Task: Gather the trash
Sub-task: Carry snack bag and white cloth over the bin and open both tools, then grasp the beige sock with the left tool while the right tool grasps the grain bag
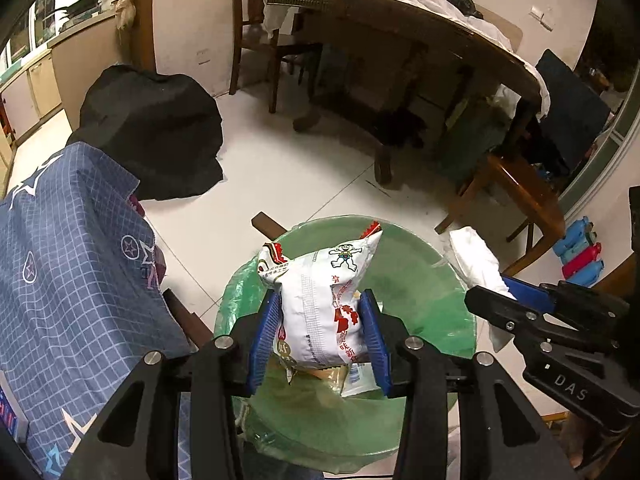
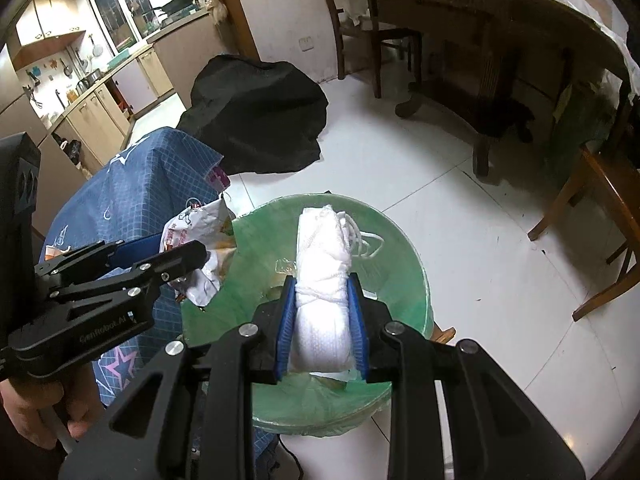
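Trash fills both grippers above a round bin lined with a translucent green plastic bag (image 1: 420, 280), which stands on the white tiled floor (image 1: 304, 184). The left gripper (image 1: 322, 322) is clenched on a crinkled white snack packet with red print and a small cartoon figure (image 1: 320, 300); its blue pads (image 1: 267, 332) squeeze the packet's lower half, and its long axis runs away from the camera, the sealed end leaning to the right over the bin's mouth. The right gripper (image 2: 322, 312) pinches a rolled white cloth bundle tied with white string (image 2: 324, 272), its long axis pointing straight ahead along the fingers, over the bin. Beside the bin hangs a blue checked fabric with stars (image 1: 68, 256).
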Tool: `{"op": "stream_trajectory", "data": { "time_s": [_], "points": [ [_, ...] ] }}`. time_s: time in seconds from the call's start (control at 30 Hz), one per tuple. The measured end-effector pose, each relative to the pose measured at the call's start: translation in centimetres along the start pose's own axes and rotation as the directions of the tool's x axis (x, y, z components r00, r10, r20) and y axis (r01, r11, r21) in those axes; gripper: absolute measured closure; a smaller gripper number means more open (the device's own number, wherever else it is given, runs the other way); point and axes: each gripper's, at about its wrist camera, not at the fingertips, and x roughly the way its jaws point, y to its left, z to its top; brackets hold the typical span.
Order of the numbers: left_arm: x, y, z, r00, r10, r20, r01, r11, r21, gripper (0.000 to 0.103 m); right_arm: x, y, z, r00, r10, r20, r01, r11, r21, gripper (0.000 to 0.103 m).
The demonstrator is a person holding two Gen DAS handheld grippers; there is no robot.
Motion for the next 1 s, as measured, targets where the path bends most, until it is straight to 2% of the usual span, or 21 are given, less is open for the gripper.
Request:
{"op": "stream_trajectory", "data": {
  "time_s": [0.3, 0.37, 0.4, 0.43, 0.47, 1.0],
  "points": [
    [0.5, 0.6, -0.3, 1.0, -0.005, 0.006, 0.005, 1.0, -0.008, 0.059, 0.1, -0.4, 0.3, 1.0, 0.001, 0.004, -0.001, 1.0, 0.0, 0.078],
    [0.1, 0.2, -0.2, 1.0, 0.007, 0.008, -0.007, 1.0, -0.009, 0.048, 0.0, -0.6, 0.4, 1.0, 0.004, 0.01, -0.004, 1.0, 0.008, 0.074],
    [-0.1, 0.2, -0.2, 1.0, 0.012, 0.012, -0.012, 1.0, -0.008, 0.033, 0.1, -0.7, 0.4, 1.0, 0.011, 0.009, -0.011, 1.0, 0.012, 0.063],
    [-0.3, 0.2, -0.2, 1.0, 0.017, 0.026, -0.017, 1.0, -0.007, 0.022, 0.1, -0.8, 0.3, 1.0, 0.008, 0.014, -0.009, 1.0, 0.014, 0.057],
    [-0.6, 0.3, -0.2, 0.999, 0.02, 0.036, -0.02, 1.0, -0.01, 0.02, 0.0, -0.9, 0.3, 1.0, 0.007, 0.019, -0.007, 1.0, 0.018, 0.057],
    [-1.9, 1.3, -0.8, 0.999, 0.031, 0.043, -0.03, 0.999, -0.026, 0.02, -0.6, -0.5, -0.2, 0.999, -0.004, 0.052, 0.003, 1.0, 0.026, 0.057]
  ]
}}
